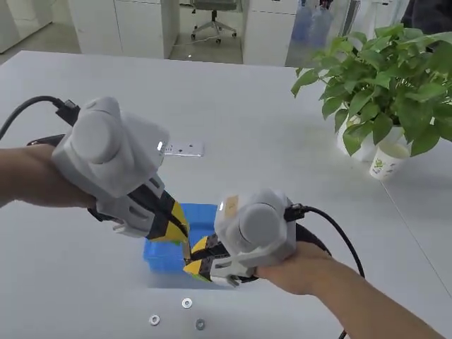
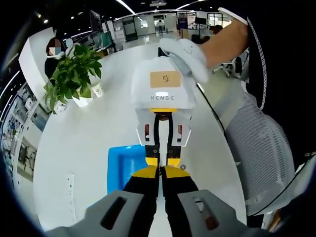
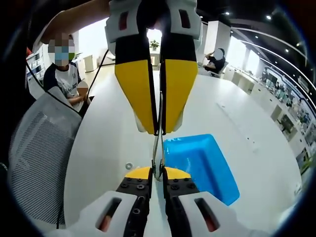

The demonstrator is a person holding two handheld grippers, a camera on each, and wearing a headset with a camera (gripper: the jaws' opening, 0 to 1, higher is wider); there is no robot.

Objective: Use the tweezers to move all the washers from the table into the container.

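My two grippers meet tip to tip over a blue container (image 1: 164, 256). The left gripper (image 1: 185, 236) comes in from the left and the right gripper (image 1: 192, 263) from the lower right. Thin metal tweezers (image 3: 159, 148) run between them. In the right gripper view the left gripper (image 3: 159, 129) is shut on the tweezers' upper part, and my right gripper (image 3: 158, 174) is shut on their lower end. Three small washers (image 1: 186, 303) lie on the white table in front of the container. One washer (image 3: 129, 166) lies left of the blue container (image 3: 202, 163).
A potted plant (image 1: 381, 92) in a white cup stands at the table's far right. A flat white plate (image 1: 182, 149) lies behind the grippers. A grey mesh chair (image 3: 39, 148) stands beside the table. A seam in the tabletop (image 1: 417, 233) runs down the right side.
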